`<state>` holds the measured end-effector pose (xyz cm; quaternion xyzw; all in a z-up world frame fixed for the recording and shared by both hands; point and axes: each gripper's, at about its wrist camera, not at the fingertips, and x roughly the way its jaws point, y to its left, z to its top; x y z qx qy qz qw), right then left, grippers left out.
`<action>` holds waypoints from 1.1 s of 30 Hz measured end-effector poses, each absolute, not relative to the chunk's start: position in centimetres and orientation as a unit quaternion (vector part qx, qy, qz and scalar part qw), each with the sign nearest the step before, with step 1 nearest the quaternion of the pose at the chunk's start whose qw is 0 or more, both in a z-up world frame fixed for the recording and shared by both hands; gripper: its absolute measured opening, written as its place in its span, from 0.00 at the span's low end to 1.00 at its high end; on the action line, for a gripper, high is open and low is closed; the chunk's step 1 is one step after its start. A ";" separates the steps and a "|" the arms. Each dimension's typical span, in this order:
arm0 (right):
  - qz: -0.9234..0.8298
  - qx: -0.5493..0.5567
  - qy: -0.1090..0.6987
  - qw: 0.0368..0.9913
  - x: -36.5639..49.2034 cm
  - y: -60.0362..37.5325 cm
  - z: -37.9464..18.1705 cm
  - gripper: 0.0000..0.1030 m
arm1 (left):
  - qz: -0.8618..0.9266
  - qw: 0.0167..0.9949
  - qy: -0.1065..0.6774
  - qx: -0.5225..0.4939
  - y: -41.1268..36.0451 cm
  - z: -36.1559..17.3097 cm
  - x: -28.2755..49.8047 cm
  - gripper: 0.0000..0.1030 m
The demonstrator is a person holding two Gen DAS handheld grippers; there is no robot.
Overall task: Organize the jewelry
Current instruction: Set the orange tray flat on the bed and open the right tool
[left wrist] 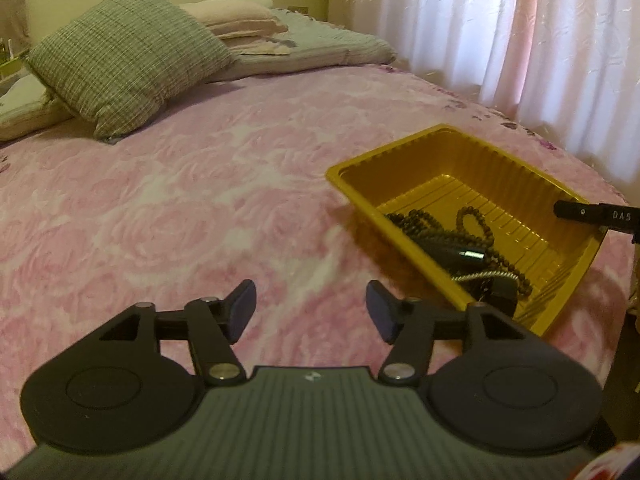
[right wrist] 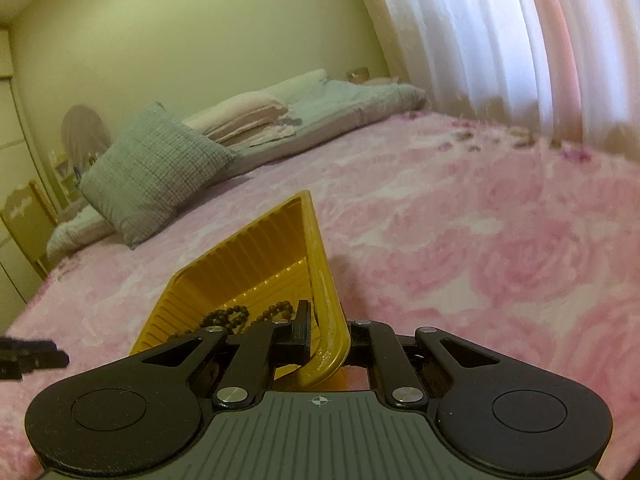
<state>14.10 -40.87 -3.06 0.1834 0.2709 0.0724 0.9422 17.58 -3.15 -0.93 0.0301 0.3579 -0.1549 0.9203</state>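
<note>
Jewelry [left wrist: 452,236], dark bead strands tangled with a silvery chain, lies in the yellow tray [left wrist: 408,160] on the pink bed [left wrist: 180,208], toward its right. My left claw [left wrist: 310,306] points down over bare bedspread just left of the tray, its jaws apart with nothing between them. My right claw [right wrist: 326,336] is clamped on the tray's near rim.

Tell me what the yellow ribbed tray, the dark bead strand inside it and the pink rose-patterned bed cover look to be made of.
Yellow ribbed tray: thin moulded plastic, glossy; the fluted walls and bright glints suggest it.
Dark bead strand: small round matte beads, perhaps wood or stone; too blurred to settle.
Pink rose-patterned bed cover: soft plush or fleece fabric, by its fuzzy, embossed surface.
</note>
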 end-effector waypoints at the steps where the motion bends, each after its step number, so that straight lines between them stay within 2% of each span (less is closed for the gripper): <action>1: 0.075 0.188 0.271 0.941 14.1 -41.2 -3.2 0.09 | -0.152 0.920 0.359 0.030 -3.1 -1.1 17.5 0.58; 13: 0.117 0.245 0.284 0.919 15.1 -44.5 -5.5 0.09 | -0.133 0.920 0.368 0.029 -2.8 -2.6 16.1 0.68; 18: 0.129 0.270 0.281 0.912 14.8 -45.3 -5.9 0.12 | -0.123 0.923 0.365 0.024 -2.7 -2.6 15.7 0.76; 19: 0.128 0.276 0.277 0.911 14.6 -45.4 -5.9 0.19 | -0.122 0.923 0.364 0.022 -2.7 -2.6 15.6 0.77; 20: 0.124 0.280 0.273 0.912 14.4 -45.6 -5.9 0.35 | -0.120 0.924 0.363 0.020 -2.7 -2.6 15.5 0.79; 22: 0.115 0.289 0.266 0.912 14.2 -46.0 -5.8 0.60 | -0.117 0.925 0.361 0.015 -2.7 -2.5 15.2 0.80; 28: 0.033 0.285 0.259 0.922 12.2 -46.7 -4.5 0.67 | -0.086 0.932 0.353 -0.008 -2.4 -2.2 14.0 0.90; 33: -0.014 0.192 0.285 0.939 9.9 -42.7 -1.1 0.75 | -0.060 0.932 0.358 -0.011 -2.4 -1.8 12.2 0.97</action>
